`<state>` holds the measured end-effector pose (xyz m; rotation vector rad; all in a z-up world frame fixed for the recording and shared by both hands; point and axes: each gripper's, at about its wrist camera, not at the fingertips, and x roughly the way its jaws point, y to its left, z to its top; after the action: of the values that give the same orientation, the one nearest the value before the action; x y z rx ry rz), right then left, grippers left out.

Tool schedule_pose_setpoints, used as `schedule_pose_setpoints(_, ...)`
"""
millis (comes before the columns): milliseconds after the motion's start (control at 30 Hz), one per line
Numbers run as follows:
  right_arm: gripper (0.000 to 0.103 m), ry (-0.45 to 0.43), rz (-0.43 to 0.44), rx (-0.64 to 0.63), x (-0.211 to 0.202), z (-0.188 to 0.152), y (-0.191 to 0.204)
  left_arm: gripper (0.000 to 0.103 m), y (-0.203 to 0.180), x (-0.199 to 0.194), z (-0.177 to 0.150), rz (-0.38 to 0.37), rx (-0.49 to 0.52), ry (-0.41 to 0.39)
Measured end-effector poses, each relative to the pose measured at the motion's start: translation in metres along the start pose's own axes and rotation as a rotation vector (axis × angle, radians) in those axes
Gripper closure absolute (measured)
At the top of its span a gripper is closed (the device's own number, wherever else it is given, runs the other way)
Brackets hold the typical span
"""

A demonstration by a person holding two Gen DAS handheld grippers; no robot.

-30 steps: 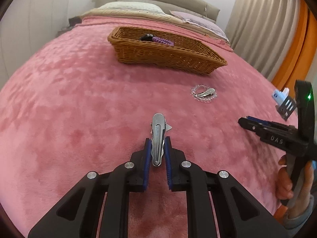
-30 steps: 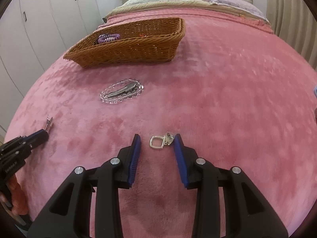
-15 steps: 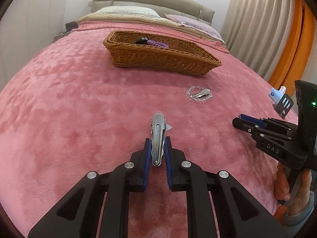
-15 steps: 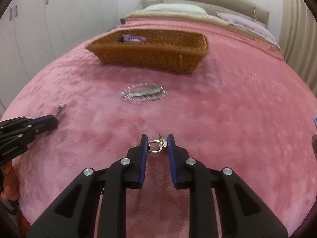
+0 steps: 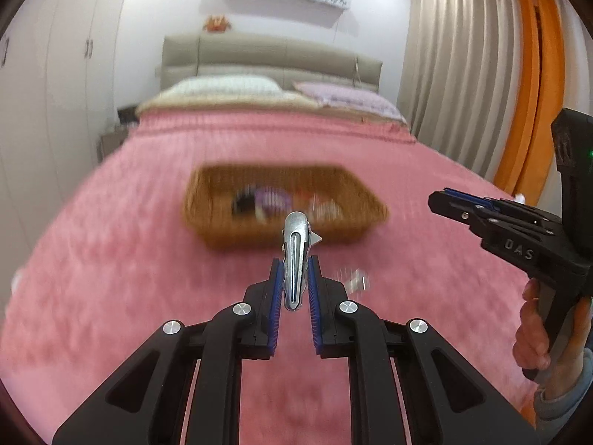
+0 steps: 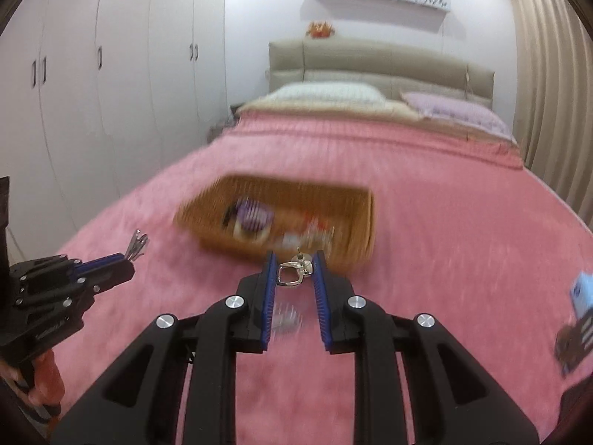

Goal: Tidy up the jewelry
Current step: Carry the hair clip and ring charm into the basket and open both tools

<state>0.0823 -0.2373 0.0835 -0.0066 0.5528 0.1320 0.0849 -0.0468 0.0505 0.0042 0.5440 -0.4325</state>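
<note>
Left tool [image 5: 292, 282]: clamped on silver hair clip [image 5: 295, 256], pinched across the narrow body so the long end points forward at 12 o'clock, clear of the pads and free to drop.
Right tool [image 6: 295, 276]: clamped on small silver earring [image 6: 292, 272], square loop caught between the blue pads, stud end at 1 o'clock; gripped near the tips, likely because so small a piece would vanish deeper in.
Wicker basket [image 5: 285, 204]: on the pink bedspread [image 5: 111, 259] at 12 o'clock from both tools; serves as the collecting place, so both loads face it.
Basket contents: purple beaded piece [image 6: 254, 215] and other bits, too blurred to name.
Remaining jewelry: pale beaded item [image 5: 352, 278] on the bedspread at 2 o'clock from the left tool, probably a bracelet, smeared by motion.
Stage: carry toward the basket, release not yet made.
</note>
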Motion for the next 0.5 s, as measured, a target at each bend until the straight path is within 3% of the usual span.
schedule_pose_setpoints(200,0.085,-0.008,0.018,0.066,0.051,0.047,-0.023,0.091,0.015,0.053,0.068,0.007,-0.021,-0.013)
schedule_pose_setpoints(300,0.085,0.027,0.028,0.084,0.087,0.058,-0.03,0.091,0.022,0.086,0.084,0.025,-0.022,0.0)
schedule_pose_setpoints(500,0.085,0.133,0.048,0.115,0.151,0.053,-0.04,0.091,0.044,0.145,0.086,0.045,-0.052,0.066)
